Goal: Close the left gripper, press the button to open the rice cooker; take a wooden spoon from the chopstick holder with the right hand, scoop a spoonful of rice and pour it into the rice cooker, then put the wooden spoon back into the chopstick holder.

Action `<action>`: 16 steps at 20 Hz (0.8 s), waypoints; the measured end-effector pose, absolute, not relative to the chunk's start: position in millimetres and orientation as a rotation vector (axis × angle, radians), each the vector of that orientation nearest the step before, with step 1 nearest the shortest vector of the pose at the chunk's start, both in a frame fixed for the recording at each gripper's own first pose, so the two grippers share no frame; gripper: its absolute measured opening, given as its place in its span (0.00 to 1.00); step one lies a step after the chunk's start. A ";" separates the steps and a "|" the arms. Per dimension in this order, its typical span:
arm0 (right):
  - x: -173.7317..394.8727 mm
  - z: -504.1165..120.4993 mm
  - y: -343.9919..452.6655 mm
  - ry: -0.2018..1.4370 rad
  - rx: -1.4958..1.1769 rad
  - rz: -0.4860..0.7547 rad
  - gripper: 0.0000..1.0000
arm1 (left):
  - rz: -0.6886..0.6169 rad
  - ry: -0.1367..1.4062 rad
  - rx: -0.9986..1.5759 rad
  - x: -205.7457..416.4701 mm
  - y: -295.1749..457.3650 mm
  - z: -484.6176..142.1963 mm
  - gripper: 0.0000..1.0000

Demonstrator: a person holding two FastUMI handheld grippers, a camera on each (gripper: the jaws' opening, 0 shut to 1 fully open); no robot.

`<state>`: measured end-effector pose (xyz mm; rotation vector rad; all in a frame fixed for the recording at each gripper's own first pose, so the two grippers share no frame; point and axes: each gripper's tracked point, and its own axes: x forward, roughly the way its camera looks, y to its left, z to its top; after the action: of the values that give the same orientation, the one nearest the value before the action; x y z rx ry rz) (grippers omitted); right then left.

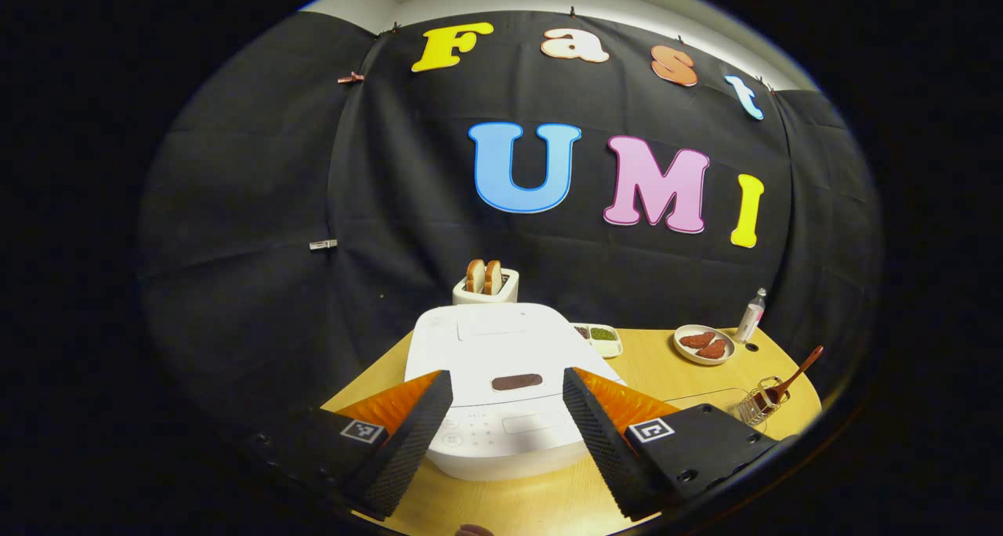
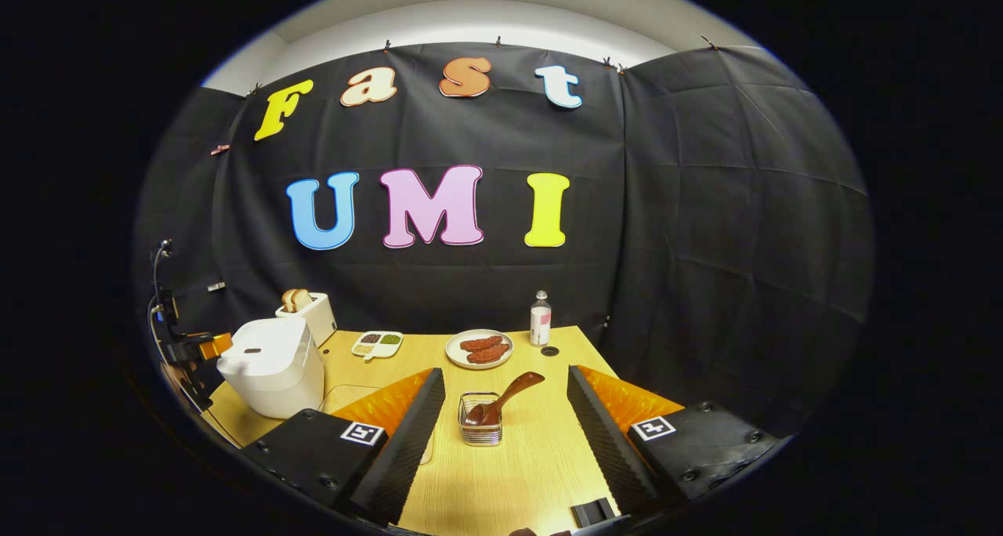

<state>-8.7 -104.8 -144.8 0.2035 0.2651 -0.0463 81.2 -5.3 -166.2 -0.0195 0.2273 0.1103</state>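
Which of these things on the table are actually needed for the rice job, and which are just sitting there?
Needed:
- rice cooker, lid shut
- its button
- wooden spoon
- chopstick holder, spoon standing in it
- left claw, open
- right claw, open

Just lying about:
- toaster with bread
- plate of reddish food
- bottle
- divided dish

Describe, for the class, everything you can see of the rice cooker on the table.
The rice cooker is a white, rounded-box appliance that looks like smooth plastic. Its lid is shut, with a dark oblong button near the front edge and a faint panel of controls below. It stands upright on the wooden table, in front of a toaster. The left gripper hangs open before it, fingers apart, touching nothing.
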 end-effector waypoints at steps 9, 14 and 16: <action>-10.5 -126.2 -98.2 0.222 0.218 -0.027 0.98 | 0.011 0.082 0.021 -2.4 -17.5 -90.2 0.95; -10.0 -110.6 -96.7 0.188 0.250 -0.026 0.98 | 0.028 0.011 -0.088 -28.9 -10.2 -58.4 0.95; -10.7 -107.1 -95.6 0.182 0.259 -0.025 0.98 | 0.040 0.007 -0.073 -33.1 -4.4 -56.3 0.95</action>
<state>-10.7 -95.6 -107.1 0.2588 0.1822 -0.0249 -33.1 -4.4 -56.3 -0.0735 0.0069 0.0397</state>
